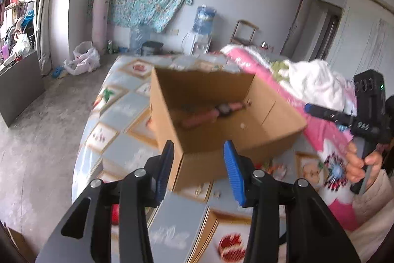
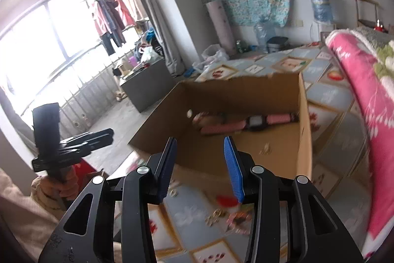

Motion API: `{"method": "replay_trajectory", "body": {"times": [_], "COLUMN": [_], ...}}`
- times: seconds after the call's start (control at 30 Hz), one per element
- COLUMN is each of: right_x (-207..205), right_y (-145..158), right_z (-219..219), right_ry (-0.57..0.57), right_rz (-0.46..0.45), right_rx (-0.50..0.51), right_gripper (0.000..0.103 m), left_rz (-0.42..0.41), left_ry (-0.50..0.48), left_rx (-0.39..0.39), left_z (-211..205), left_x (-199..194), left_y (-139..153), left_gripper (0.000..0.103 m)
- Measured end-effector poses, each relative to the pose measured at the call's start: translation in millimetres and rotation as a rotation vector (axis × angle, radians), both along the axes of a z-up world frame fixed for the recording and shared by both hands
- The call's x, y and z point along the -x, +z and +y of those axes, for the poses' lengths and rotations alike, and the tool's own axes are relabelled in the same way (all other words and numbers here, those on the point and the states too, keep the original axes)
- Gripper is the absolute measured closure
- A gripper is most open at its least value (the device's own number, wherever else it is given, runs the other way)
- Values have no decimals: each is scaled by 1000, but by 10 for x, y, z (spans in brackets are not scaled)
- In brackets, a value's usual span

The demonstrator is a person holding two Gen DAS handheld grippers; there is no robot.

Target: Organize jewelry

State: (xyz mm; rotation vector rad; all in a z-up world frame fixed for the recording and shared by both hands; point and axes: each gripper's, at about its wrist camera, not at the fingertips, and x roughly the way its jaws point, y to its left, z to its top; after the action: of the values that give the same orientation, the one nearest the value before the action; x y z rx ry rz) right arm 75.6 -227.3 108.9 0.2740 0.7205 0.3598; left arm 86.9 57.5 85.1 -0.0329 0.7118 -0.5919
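Right wrist view shows your right gripper (image 2: 200, 164) with its jaws spread and nothing between them, in front of the open cardboard box (image 2: 304, 139) that stands on the bed (image 2: 327, 95). In the left wrist view your left gripper (image 1: 199, 164) also has its jaws spread and empty.

The jewelry is in two places. Inside the box lies a pink-strapped watch (image 2: 258, 120) with another pink band beside it, and some small pale pieces near the box wall. On the bedspread, just in front of the box, lie small gold-coloured pieces (image 2: 216, 215).

What could go wrong, in my judgement: the pieces on the bedspread are small and lie on soft cloth, so your jaws may pinch the fabric together with them, or push them deeper into a fold. The box is light, and a knock from a gripper could shift or tip it.

Both pictures are blurred, so you cannot tell if the gold pieces are rings or earrings, nor count them. The printed pattern of the bedspread hides them further. The near wall of the box covers part of its floor in the left wrist view.
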Motion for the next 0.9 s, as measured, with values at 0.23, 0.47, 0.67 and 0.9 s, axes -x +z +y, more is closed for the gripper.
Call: {"method": "replay_trajectory", "body": {"times": [0.23,0.47,0.67,0.9], "right_x": [206,206,98,-77], "right_y": [-307,-837,-1089,-1122], "right_z": [77,324,403,556], "right_ry": [28,63,40,12], "right_rz": [107,275,327,284], "right_rx": [-30,33,59,180], "right_gripper": [64,64,70,78], "left_rz": [86,139,171,157], "left_ry": [-21,-88,-129,-143], "left_rx": [-42,-103,-131,-172], "left_z": [-121,-403,-582,-748], "left_x": [92,87,99,108], "left_y": [-451,-827,-1020,-1098], "left_gripper": [62,62,62,62]}}
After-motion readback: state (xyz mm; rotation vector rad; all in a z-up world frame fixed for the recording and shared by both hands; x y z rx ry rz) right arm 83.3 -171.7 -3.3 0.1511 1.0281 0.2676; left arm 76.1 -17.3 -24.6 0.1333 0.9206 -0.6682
